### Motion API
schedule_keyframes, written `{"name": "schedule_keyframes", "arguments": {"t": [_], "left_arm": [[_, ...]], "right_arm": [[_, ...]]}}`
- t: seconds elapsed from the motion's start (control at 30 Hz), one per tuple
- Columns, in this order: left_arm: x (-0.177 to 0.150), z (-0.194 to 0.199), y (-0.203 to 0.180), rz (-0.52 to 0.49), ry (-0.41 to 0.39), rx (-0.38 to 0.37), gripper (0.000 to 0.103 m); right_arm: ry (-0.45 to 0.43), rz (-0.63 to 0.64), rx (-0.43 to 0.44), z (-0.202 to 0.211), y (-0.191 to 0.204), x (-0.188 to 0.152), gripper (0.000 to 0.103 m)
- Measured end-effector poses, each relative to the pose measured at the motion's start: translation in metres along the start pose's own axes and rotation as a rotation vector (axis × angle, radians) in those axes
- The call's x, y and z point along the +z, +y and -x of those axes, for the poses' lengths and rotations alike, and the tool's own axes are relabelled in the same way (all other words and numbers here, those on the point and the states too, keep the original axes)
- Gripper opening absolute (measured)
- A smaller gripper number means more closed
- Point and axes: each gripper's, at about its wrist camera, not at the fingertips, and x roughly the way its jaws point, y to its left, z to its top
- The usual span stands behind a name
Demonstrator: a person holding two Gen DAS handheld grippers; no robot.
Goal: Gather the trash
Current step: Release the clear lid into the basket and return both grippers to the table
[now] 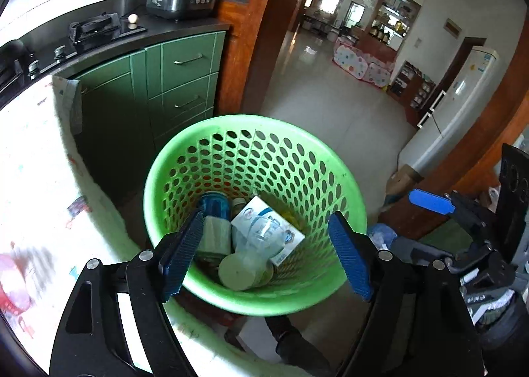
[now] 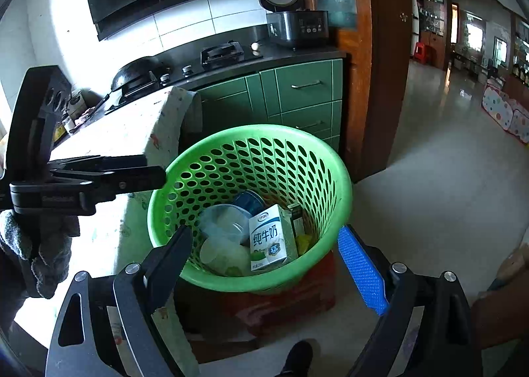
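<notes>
A green perforated trash basket (image 1: pixel 330 178) stands on the floor beside the table; it also shows in the right wrist view (image 2: pixel 330 162). Inside lie a white milk carton (image 1: pixel 281 228), a blue can (image 1: pixel 214 207), a pale cup (image 1: pixel 235 271) and a clear plastic container (image 2: pixel 224 221); the carton also shows in the right wrist view (image 2: pixel 271 240). My left gripper (image 1: pixel 266 248) is open and empty above the basket. My right gripper (image 2: pixel 264 258) is open and empty above the basket's near rim. The left gripper also shows from the side in the right wrist view (image 2: pixel 139 175).
A table with a patterned white cloth (image 2: pixel 132 132) stands left of the basket. Green kitchen cabinets (image 2: pixel 297 96) with a stove and a rice cooker (image 2: pixel 294 23) stand behind. A red box (image 2: pixel 297 301) sits under the basket. A tiled floor and a doorway lie to the right.
</notes>
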Motion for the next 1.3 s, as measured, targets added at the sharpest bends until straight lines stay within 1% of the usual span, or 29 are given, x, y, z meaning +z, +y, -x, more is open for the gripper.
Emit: {"name": "schedule_keyframes", "arguments": {"t": [0.23, 0.47, 0.77, 0.9, 1.07, 1.1, 1.13, 1.2, 1.3], "left_arm": [[-0.030, 0.049, 0.024, 0.036, -0.044, 0.048, 0.077], [-0.068, 0.101, 0.059, 0.066, -0.089, 0.145, 0.077], [-0.107, 0.174, 0.135, 0.171, -0.149, 0.310, 0.077], [-0.120, 0.201, 0.173, 0.223, -0.160, 0.379, 0.078], [-0.138, 0.217, 0.220, 0.258, -0.127, 0.421, 0.081], [-0.141, 0.217, 0.225, 0.257, -0.117, 0.420, 0.084], [-0.143, 0.215, 0.232, 0.255, -0.103, 0.415, 0.090], [-0.146, 0.213, 0.244, 0.243, -0.080, 0.431, 0.091], [-0.146, 0.206, 0.255, 0.197, -0.045, 0.402, 0.093]], "right_arm": [[-0.004, 0.041, 0.039, 0.006, 0.032, -0.001, 0.088], [-0.003, 0.112, 0.097, 0.006, 0.078, 0.007, 0.088], [0.016, 0.227, 0.179, -0.010, 0.143, 0.020, 0.090], [0.029, 0.281, 0.207, -0.021, 0.170, 0.028, 0.090], [0.061, 0.365, 0.225, -0.037, 0.202, 0.037, 0.092], [0.071, 0.380, 0.230, -0.042, 0.208, 0.038, 0.092], [0.079, 0.400, 0.233, -0.046, 0.213, 0.040, 0.092], [0.093, 0.444, 0.240, -0.054, 0.227, 0.042, 0.092], [0.111, 0.517, 0.254, -0.065, 0.247, 0.044, 0.092]]}}
